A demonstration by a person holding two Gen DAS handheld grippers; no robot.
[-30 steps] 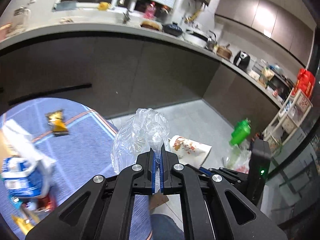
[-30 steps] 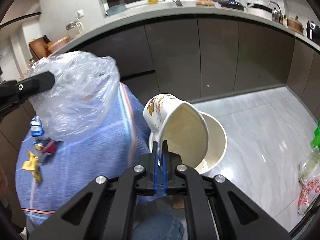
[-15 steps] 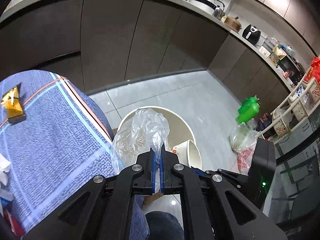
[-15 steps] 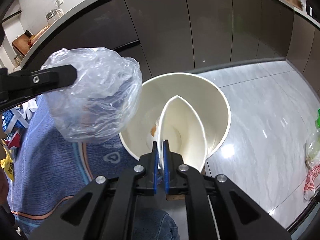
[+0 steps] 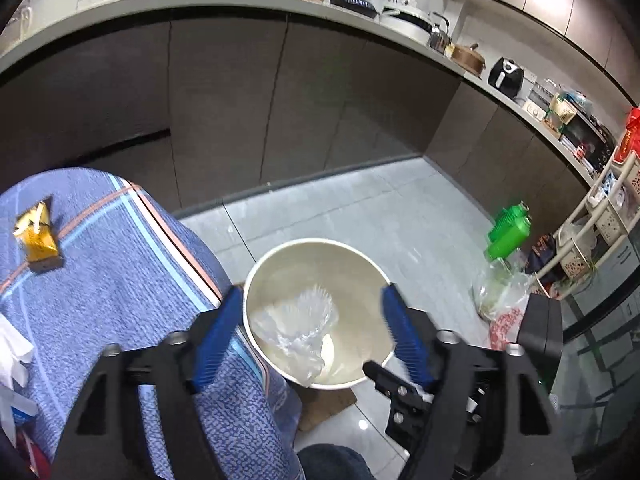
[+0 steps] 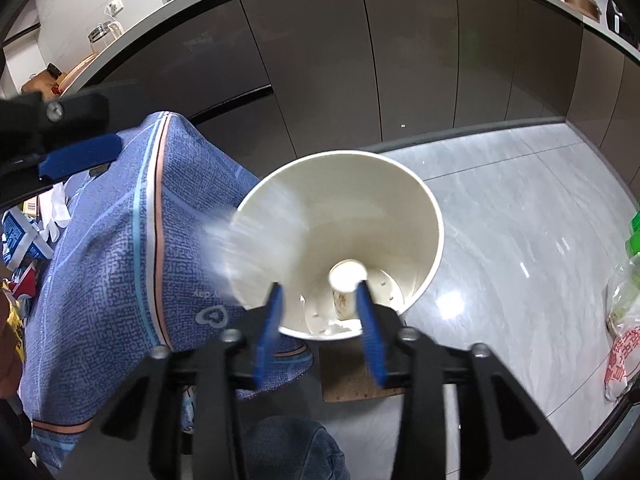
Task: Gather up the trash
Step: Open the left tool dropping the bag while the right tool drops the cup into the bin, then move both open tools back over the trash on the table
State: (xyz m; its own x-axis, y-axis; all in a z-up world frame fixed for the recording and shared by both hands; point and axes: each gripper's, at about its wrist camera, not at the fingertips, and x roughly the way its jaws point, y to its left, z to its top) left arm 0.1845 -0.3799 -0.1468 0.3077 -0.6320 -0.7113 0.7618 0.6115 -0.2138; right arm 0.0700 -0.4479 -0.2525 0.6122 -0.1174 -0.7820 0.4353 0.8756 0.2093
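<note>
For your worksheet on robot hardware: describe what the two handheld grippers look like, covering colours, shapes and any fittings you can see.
Both the left gripper and the right gripper have matte black, angular linkage arms joined by round silver bolts. Each carries two flat fingers faced with bright blue ribbed pads. No cables, sleeves or printed markings are visible.

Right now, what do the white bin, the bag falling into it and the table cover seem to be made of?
White bin: probably smooth matte plastic or coated paperboard; thin rim, even walls, so I cannot tell which.
Bag: thin clear plastic film, glossy, crinkled and see-through.
Table cover: woven blue cloth with printed stripes; it drapes in soft folds.
</note>
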